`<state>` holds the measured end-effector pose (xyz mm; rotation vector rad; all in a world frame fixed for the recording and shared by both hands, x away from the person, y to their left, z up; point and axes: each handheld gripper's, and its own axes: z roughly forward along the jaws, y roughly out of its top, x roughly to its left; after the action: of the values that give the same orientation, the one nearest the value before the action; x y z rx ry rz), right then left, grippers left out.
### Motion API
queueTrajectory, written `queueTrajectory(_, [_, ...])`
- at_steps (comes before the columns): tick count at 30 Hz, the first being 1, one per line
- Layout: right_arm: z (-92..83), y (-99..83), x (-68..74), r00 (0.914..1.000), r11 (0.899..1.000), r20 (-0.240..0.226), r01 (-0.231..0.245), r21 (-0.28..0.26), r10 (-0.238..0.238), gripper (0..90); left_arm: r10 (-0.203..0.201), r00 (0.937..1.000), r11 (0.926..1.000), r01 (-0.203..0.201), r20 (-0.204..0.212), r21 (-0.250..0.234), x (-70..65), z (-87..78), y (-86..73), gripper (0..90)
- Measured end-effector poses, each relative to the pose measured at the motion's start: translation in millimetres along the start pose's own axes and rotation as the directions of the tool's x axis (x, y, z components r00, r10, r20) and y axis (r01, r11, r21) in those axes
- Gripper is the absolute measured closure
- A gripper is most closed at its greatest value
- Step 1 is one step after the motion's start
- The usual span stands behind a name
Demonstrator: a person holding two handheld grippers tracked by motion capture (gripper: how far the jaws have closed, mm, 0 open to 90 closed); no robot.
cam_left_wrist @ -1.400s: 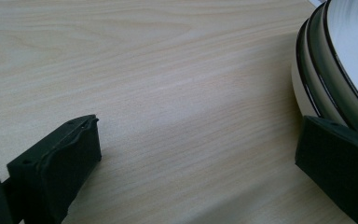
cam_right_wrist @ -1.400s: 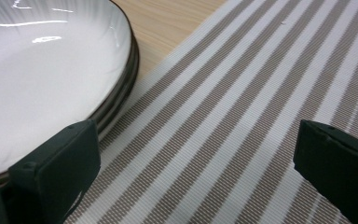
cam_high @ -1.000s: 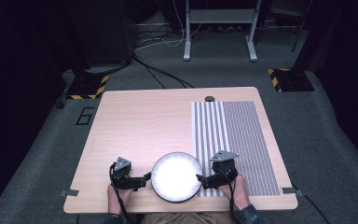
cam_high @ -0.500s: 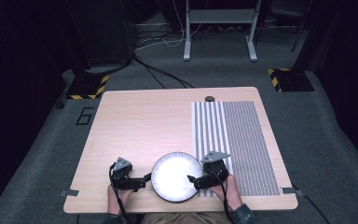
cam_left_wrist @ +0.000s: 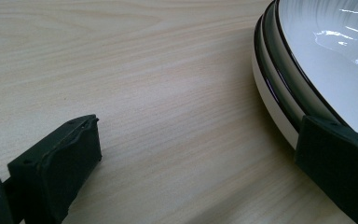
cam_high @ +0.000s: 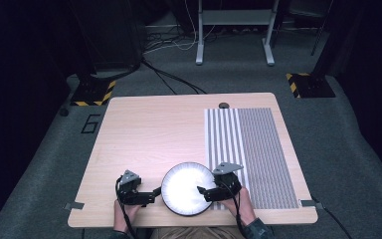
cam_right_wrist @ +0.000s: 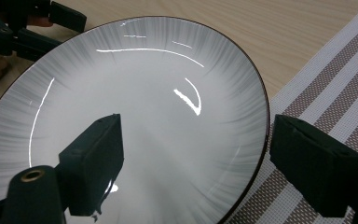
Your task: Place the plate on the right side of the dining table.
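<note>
A white plate with a thin dark rim (cam_high: 188, 188) lies near the table's front edge, its right side against a striped placemat (cam_high: 258, 154). My left gripper (cam_high: 152, 193) lies open on the wood just left of the plate. In the left gripper view one of its jaws is on bare wood and the other is against the plate's rim (cam_left_wrist: 279, 93). My right gripper (cam_high: 205, 192) is open and straddles the plate's right rim. In the right gripper view the plate (cam_right_wrist: 135, 102) lies under one jaw and the placemat (cam_right_wrist: 335, 79) under the other.
The wooden table (cam_high: 154, 129) stretches bare behind the plate. A small black round knob (cam_high: 224, 105) sits at its far edge. Hands hold both grippers at the front edge. Beyond the table are grey carpet, cables and stand legs (cam_high: 234, 35).
My right gripper has slid left from the placemat until its jaws straddle the plate's right rim. The left gripper has barely moved, and the plate is where it was.
</note>
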<state>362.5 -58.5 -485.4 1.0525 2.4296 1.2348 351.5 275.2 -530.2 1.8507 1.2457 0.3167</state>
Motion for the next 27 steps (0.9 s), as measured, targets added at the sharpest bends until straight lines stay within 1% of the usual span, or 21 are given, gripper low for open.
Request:
queueTrajectory(6, [0.0, -0.8, -0.6, 0.9998, 1.000, 0.008, -0.017, -0.012, 0.017, 21.4, -0.008, 1.0000, 1.0000, 0.008, 0.006, 0.002, -0.9, -1.2, -1.6, 0.9])
queueTrajectory(10, [0.2, -1.0, 0.0, 0.9997, 1.000, 0.017, -0.016, -0.013, 0.016, 22.4, -0.011, 0.9999, 0.9999, 0.011, 0.009, 0.000, -1.0, -1.4, -2.1, 1.4])
queueTrajectory(11, [0.4, -1.1, 0.1, 0.9996, 1.000, 0.023, -0.015, -0.013, 0.015, 24.1, -0.012, 0.9999, 0.9999, 0.012, 0.003, 0.002, -1.7, -2.0, -2.5, 1.6])
queueTrajectory(14, [0.1, -1.2, -0.9, 0.9995, 1.000, 0.029, -0.012, -0.014, 0.013, 26.1, -0.011, 0.9999, 0.9999, 0.011, 0.008, 0.002, -1.8, -2.5, -3.2, 2.0])
queueTrajectory(15, [-0.1, -1.4, -1.0, 0.9994, 1.000, 0.032, -0.013, -0.015, 0.014, 26.9, -0.017, 0.9998, 0.9998, 0.017, 0.010, 0.005, -2.5, -2.8, -3.7, 2.0])
queueTrajectory(22, [1.2, -0.7, 1.5, 0.9988, 1.000, 0.047, -0.011, -0.010, 0.012, 26.6, -0.019, 0.9998, 0.9998, 0.019, 0.002, 0.005, -3.5, -2.9, -4.0, 2.0])
queueTrajectory(23, [1.6, -0.3, 1.4, 0.9988, 1.000, 0.050, -0.004, -0.009, 0.005, 26.4, -0.020, 0.9998, 0.9998, 0.020, 0.000, 0.005, -3.5, -2.8, -4.0, 2.0])
queueTrajectory(27, [2.2, 0.7, 2.8, 0.9983, 1.000, 0.059, -0.008, -0.003, 0.008, 26.4, -0.022, 0.9998, 0.9998, 0.022, -0.002, 0.004, -3.7, -2.7, -4.0, 2.0])
